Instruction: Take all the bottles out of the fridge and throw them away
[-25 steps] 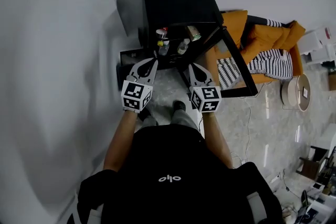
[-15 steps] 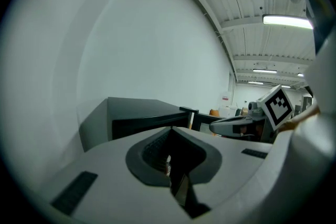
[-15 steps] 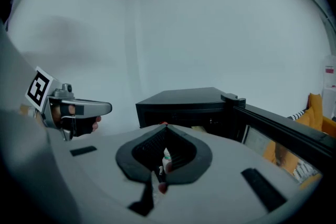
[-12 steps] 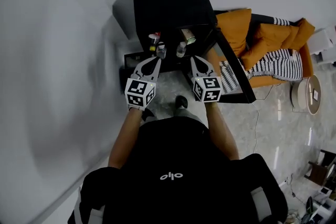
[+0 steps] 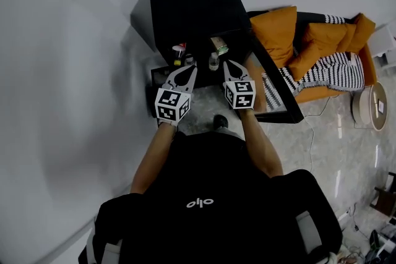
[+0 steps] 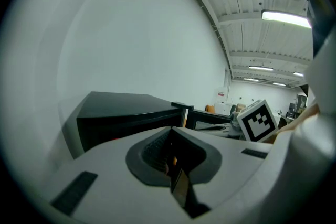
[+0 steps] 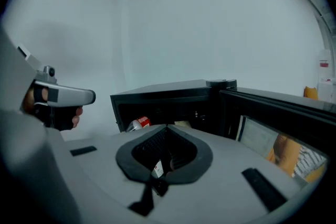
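Both tongs moved forward toward the open fridge [image 5: 185, 6]. In the head view the left tongs [image 5: 190, 70] and the right tongs [image 5: 228, 63] closed much of the gap to the bottles [image 5: 213, 60] on its shelf. The person stepped in closer behind them, and only one shoe [image 5: 219, 122] showed on the floor where two had shown a second earlier.

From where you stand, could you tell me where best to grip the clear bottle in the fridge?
Probably across the body of the clear bottle, coming level through the open fridge front: it seems upright near the right gripper, and the roof blocks reaching from above.
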